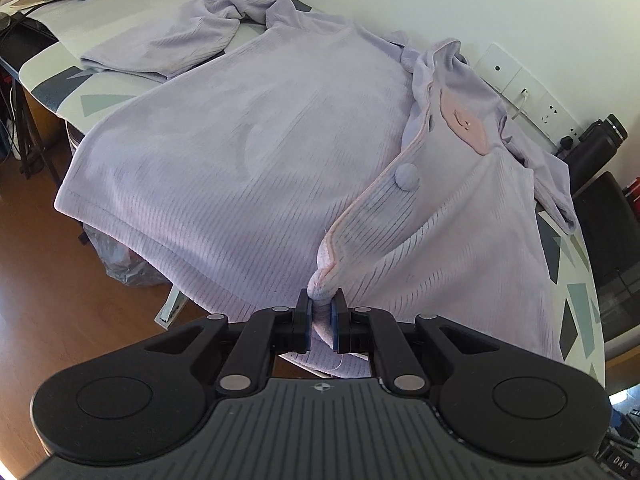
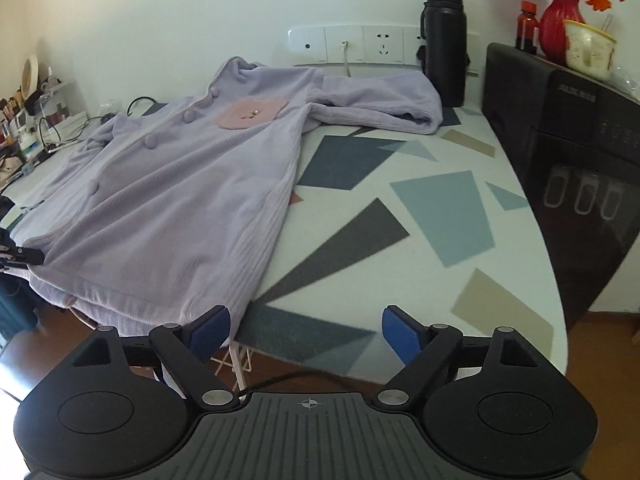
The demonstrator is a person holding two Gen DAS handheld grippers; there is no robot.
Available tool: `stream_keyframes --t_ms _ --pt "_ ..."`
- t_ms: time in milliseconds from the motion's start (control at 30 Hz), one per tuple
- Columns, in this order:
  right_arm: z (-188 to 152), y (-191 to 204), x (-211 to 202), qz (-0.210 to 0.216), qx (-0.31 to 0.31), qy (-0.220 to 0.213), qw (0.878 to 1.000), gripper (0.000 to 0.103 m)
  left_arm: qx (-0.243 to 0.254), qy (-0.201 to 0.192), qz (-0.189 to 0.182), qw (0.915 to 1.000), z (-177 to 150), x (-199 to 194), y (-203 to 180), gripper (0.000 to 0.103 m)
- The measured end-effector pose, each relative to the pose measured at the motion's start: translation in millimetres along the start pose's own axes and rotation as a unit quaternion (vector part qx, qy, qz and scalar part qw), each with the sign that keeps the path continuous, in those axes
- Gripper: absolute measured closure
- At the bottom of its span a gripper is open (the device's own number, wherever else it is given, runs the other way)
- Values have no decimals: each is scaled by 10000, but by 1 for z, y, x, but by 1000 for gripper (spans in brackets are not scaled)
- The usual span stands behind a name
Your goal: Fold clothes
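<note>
On counter (image 2: 420, 216), lilac top (image 1: 256, 160) spread nearly flat, sleeves loose, no fold made. Left tongs (image 1: 322, 312) pinched tight on front hem corner; right tongs (image 2: 306, 328) wide apart, empty, just beside other hem corner. Folding barely begun.

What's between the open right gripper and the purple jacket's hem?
Only bare patterned tabletop separates the right gripper from the purple jacket; the right wrist view shows it.
</note>
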State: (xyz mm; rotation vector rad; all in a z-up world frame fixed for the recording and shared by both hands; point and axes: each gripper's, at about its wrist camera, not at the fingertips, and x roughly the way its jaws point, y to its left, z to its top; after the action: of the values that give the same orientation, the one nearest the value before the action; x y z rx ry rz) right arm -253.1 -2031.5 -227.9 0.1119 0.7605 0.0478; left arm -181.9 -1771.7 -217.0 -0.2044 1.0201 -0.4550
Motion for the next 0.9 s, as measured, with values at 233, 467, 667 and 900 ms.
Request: stream_keyframes --t_ms 233,467,667,900 --pt "-11 29 -2 -10 -432 -176 9989 22 -141 164 -40 9998 2 5 6 93" --pt "-13 99 26 -562 -2657 -418 9615 29 -99 256 -32 9996 5 5 4 93" --pt "-30 124 38 -892 -3955 -476 9129 29 -346 324 -123 9988 8 7 11 93" --pt "-23 121 41 -782 -3790 -408 9212 35 -332 401 -152 9985 7 9 12 93"
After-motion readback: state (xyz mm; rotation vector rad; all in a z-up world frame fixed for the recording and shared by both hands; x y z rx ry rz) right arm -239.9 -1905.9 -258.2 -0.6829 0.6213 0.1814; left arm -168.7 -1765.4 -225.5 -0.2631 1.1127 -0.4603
